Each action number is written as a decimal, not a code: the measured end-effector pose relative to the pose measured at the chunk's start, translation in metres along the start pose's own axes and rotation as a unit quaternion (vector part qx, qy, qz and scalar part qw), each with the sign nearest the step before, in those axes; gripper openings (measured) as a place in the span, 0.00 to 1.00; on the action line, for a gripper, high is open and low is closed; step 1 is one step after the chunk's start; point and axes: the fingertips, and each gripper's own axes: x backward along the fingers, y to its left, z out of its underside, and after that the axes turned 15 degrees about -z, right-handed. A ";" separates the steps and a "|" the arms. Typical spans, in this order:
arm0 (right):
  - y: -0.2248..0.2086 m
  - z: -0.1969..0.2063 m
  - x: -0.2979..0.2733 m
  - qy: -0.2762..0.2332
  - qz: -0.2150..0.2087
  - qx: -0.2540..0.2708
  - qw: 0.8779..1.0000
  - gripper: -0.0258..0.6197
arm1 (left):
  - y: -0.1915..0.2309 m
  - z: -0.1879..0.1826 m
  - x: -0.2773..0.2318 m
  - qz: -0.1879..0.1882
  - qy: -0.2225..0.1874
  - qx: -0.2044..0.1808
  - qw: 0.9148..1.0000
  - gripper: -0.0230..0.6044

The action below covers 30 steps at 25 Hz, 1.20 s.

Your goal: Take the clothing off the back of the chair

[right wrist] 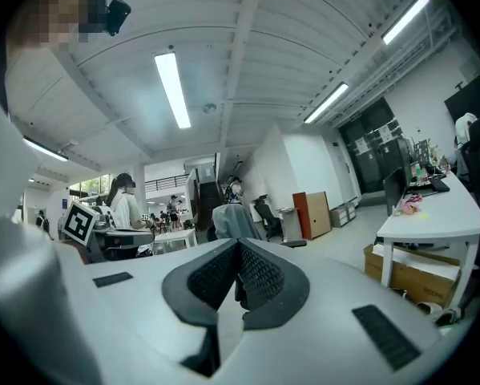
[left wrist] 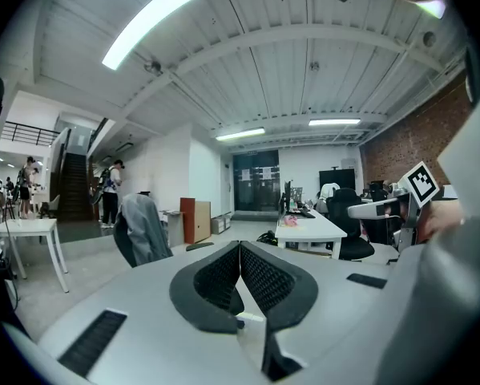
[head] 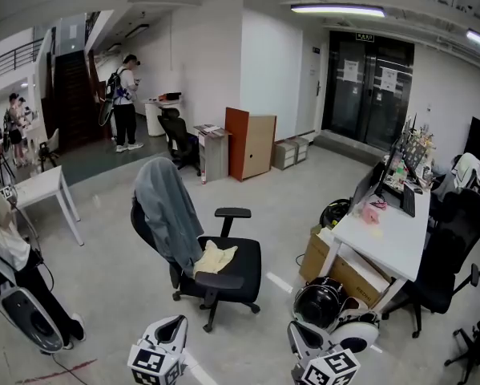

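Jaws pressed together, nothing between them, on both left gripper (left wrist: 240, 255) and right gripper (right wrist: 238, 251). I see the grey garment (head: 169, 215) draped over the chair (head: 231, 271) back, long axis hanging vertical. It's well apart from both grippers, far and slightly left; I judge the left gripper nearer. Only the head view shows the cream cloth (head: 215, 257) on the seat. The right gripper view has the garment dead ahead.

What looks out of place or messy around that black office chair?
A grey garment is draped over the back of the chair, hanging lopsided down one side, and a pale yellow cloth lies crumpled on the seat. Nothing looks spilled or broken.
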 end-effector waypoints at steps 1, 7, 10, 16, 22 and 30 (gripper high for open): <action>-0.001 0.003 0.002 0.001 -0.004 0.001 1.000 0.06 | -0.005 0.000 0.001 -0.001 0.000 -0.001 1.000 0.05; -0.008 0.011 0.004 0.012 -0.021 -0.009 1.000 0.06 | -0.021 0.003 0.003 -0.007 0.003 0.001 1.000 0.05; -0.014 0.013 -0.004 0.021 -0.027 -0.012 0.999 0.06 | -0.019 0.008 -0.005 -0.012 0.007 0.010 1.000 0.05; -0.029 0.001 -0.042 0.030 -0.032 -0.003 0.999 0.06 | 0.005 0.008 -0.042 -0.017 0.003 0.024 1.000 0.05; -0.065 0.002 -0.104 0.043 -0.024 -0.006 0.999 0.06 | 0.035 -0.001 -0.113 -0.007 -0.003 0.011 1.000 0.05; -0.103 0.003 -0.196 0.064 -0.008 -0.024 0.998 0.06 | 0.086 -0.007 -0.204 0.015 0.012 0.009 1.000 0.05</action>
